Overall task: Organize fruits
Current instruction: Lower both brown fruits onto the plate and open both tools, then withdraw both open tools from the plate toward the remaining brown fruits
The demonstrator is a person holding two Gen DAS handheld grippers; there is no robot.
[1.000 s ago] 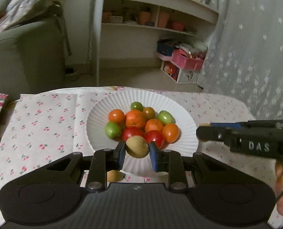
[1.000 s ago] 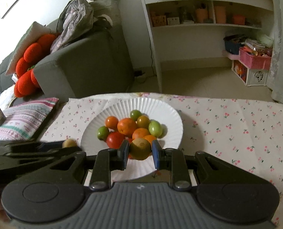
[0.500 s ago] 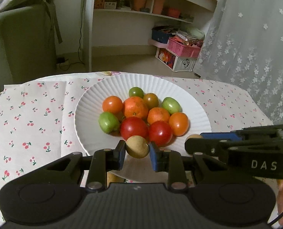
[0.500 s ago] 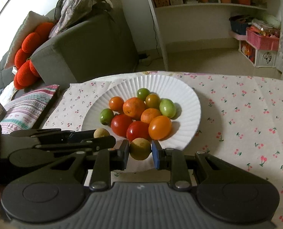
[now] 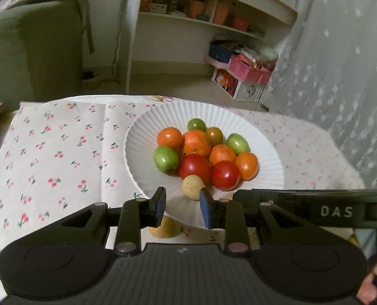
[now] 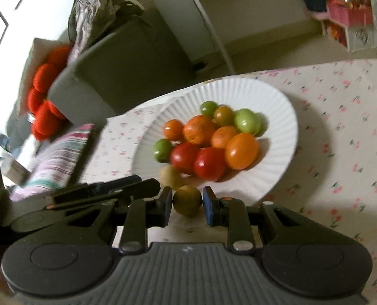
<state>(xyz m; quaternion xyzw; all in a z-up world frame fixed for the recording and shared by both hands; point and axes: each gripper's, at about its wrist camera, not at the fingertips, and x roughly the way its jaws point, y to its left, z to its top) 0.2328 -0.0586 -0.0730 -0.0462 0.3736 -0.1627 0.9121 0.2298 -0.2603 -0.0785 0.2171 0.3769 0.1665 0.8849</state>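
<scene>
A white ribbed plate (image 5: 142, 172) (image 6: 277, 117) holds a heap of red, orange and green tomatoes (image 5: 196, 164) (image 6: 208, 164). My left gripper (image 5: 182, 207) hangs over the plate's near rim, its pads apart with nothing between them. A pale yellow fruit (image 5: 193, 186) (image 6: 170, 176) lies on the plate just past its fingertips, against the red tomatoes. My right gripper (image 6: 187, 202) is shut on an olive-yellow fruit (image 6: 187, 200) at the plate's near edge. It is next to the left gripper's fingers (image 6: 137, 185). Another tan fruit (image 5: 163, 228) lies on the cloth under the left gripper.
A cherry-print tablecloth (image 5: 56, 152) covers the table. Behind it are a grey sofa (image 5: 23, 50) with red cushions (image 6: 43, 96), a striped cushion (image 6: 58, 157), a white shelf unit (image 5: 201, 12), a pink basket (image 5: 252, 72) and a curtain (image 5: 341, 76) on the right.
The pale yellow fruit has left the left gripper's pads and now rests on the plate. The right gripper has rolled and sunk toward the plate's near rim, still holding its fruit.
</scene>
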